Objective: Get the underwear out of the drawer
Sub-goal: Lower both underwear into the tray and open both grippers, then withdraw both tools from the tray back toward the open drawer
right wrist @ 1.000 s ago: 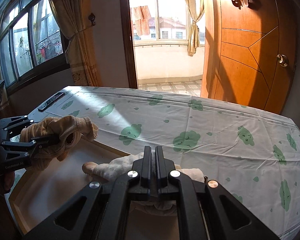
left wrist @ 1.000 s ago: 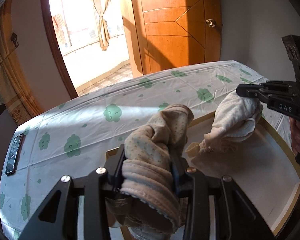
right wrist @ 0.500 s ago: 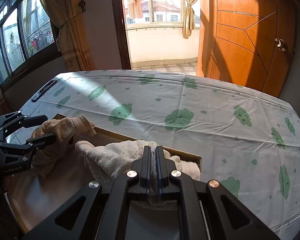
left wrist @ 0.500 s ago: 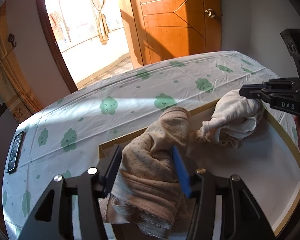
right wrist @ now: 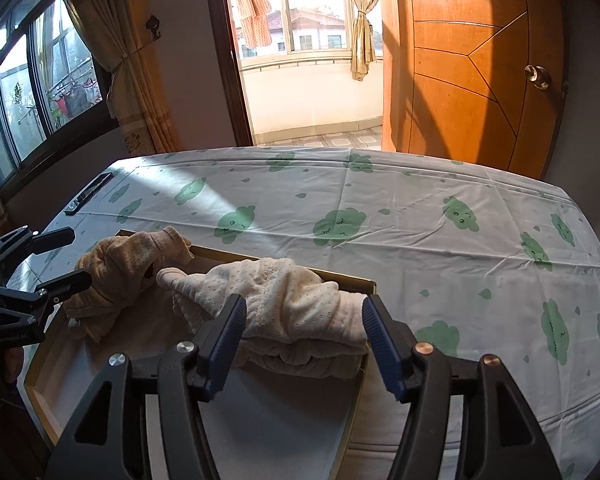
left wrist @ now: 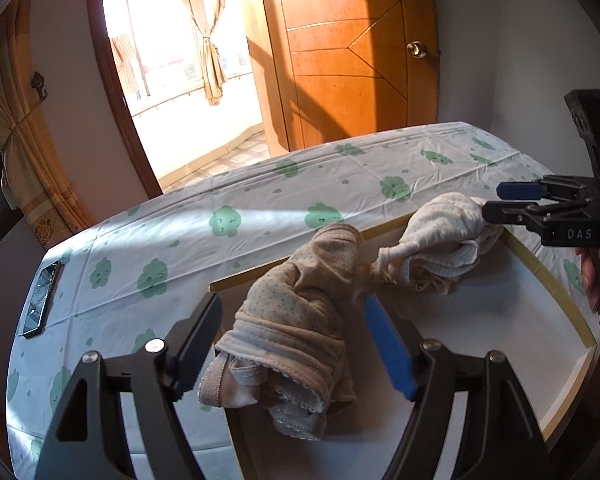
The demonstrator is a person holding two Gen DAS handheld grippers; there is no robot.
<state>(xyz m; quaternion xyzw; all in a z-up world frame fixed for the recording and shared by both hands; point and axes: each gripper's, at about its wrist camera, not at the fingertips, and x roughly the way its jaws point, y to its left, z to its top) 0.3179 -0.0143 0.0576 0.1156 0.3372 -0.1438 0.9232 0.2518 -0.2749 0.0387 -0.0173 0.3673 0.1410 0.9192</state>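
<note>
A phone point(left wrist: 42, 300) lies at the far left on the cloud-print sheet point(left wrist: 260, 200). Next along, the left gripper point(left wrist: 292, 344) has its jaws opening, and the tan dotted underwear point(left wrist: 300, 312) sits between them with a gap on each side, neither pad pressing on it. That bundle rests at the left corner of the open drawer point(left wrist: 480, 320), its top leaning over the drawer's wooden back edge.

Just to its right lies the cream underwear point(right wrist: 288, 304), also heaped against the back edge, one twisted end reaching towards the tan piece. The right gripper point(right wrist: 304, 340) straddles it with its jaws opening; the blue pads stand close beside the cloth, and whether the left one brushes it cannot be told. In the left wrist view that gripper's side carries the letters "DAS". The other gripper's side shows small pale lettering too blurred to read.

A wooden door point(right wrist: 472, 72) with a round knob stands behind on the right.
</note>
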